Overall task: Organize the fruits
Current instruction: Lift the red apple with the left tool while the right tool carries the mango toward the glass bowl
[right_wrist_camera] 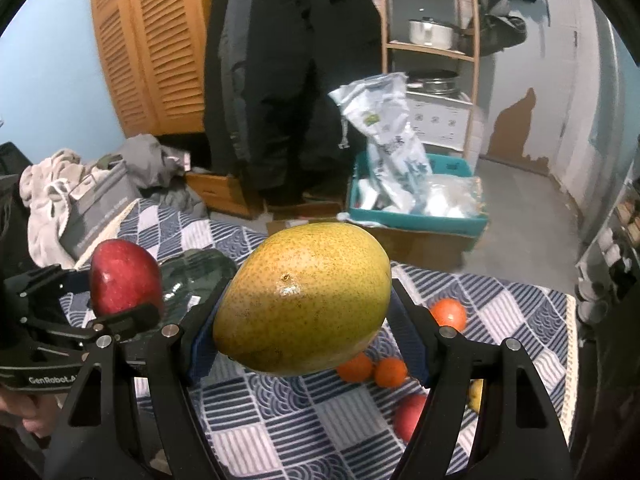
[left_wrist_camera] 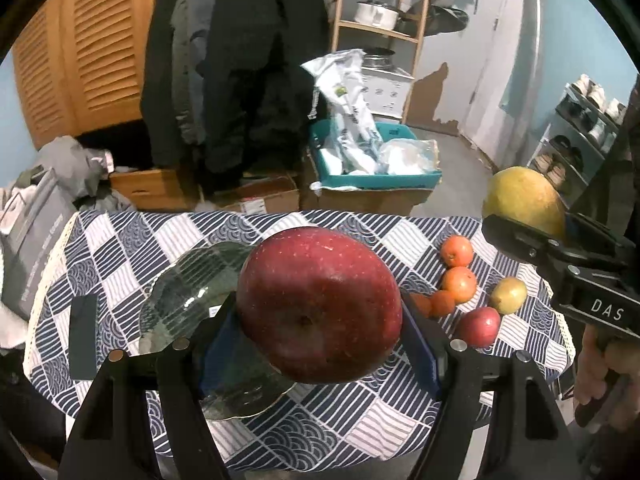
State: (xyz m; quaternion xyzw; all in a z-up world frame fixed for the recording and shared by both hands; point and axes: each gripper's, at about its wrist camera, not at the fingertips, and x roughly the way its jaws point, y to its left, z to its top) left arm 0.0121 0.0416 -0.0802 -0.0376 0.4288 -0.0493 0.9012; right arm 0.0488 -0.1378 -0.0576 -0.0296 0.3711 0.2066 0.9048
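Observation:
My left gripper (left_wrist_camera: 320, 316) is shut on a large red apple (left_wrist_camera: 319, 304) and holds it above a clear glass plate (left_wrist_camera: 188, 292) on the checked tablecloth. My right gripper (right_wrist_camera: 304, 312) is shut on a yellow-green mango (right_wrist_camera: 302, 298), held above the table; it also shows in the left wrist view (left_wrist_camera: 524, 200). On the cloth at the right lie three oranges (left_wrist_camera: 459, 283), a small green-yellow fruit (left_wrist_camera: 509, 295) and a small red apple (left_wrist_camera: 479, 326). The left gripper with its apple (right_wrist_camera: 126, 282) shows in the right wrist view.
A dark flat phone-like object (left_wrist_camera: 83, 336) lies on the cloth at the left. Behind the table are cardboard boxes (left_wrist_camera: 256, 200), a teal crate with bags (left_wrist_camera: 376, 164), hanging coats, a wooden shelf and a shoe rack (left_wrist_camera: 580, 140).

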